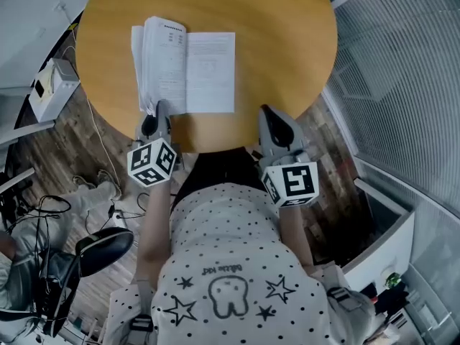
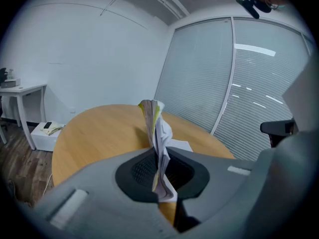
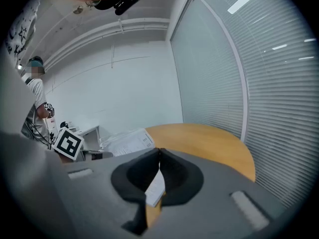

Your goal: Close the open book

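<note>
An open book with white printed pages lies on the round wooden table. Its left pages are lifted in a loose stack. At the book's near left corner my left gripper is shut on that sheaf. In the left gripper view the crumpled pages stand upright, pinched in the left gripper. My right gripper hovers at the table's near edge, right of the book and apart from it. Its jaw tips meet with nothing between them; the book lies beyond on the left.
A white box and cables lie on the wood floor left of the table. A black office chair stands near left. Glass walls with blinds run along the right. A white desk stands far left; another person stands by it.
</note>
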Available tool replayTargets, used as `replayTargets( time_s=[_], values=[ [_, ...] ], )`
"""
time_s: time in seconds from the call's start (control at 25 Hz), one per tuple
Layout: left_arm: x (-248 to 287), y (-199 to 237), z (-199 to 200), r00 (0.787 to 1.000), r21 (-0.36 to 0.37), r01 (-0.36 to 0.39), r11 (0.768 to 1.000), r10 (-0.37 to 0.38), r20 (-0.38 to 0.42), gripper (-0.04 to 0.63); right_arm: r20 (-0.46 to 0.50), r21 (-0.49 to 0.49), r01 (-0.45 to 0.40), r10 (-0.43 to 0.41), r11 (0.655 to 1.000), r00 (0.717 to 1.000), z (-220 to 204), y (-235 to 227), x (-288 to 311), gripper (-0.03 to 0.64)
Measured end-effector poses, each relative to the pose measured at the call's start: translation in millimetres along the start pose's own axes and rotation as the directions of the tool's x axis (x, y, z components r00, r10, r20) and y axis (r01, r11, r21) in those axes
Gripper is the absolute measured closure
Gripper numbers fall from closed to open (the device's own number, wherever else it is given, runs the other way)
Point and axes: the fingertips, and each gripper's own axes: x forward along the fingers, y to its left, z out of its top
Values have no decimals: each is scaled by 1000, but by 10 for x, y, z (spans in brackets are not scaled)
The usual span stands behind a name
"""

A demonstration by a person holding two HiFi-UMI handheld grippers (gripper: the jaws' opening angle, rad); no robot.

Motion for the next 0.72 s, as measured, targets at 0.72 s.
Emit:
replayTargets(
  time_s=[0.72],
  values=[
    [107,-455,-37,995,234,89,968,-79,-53,566,11,30,48,-48,998,999,-26,-256,-48,612]
  ],
)
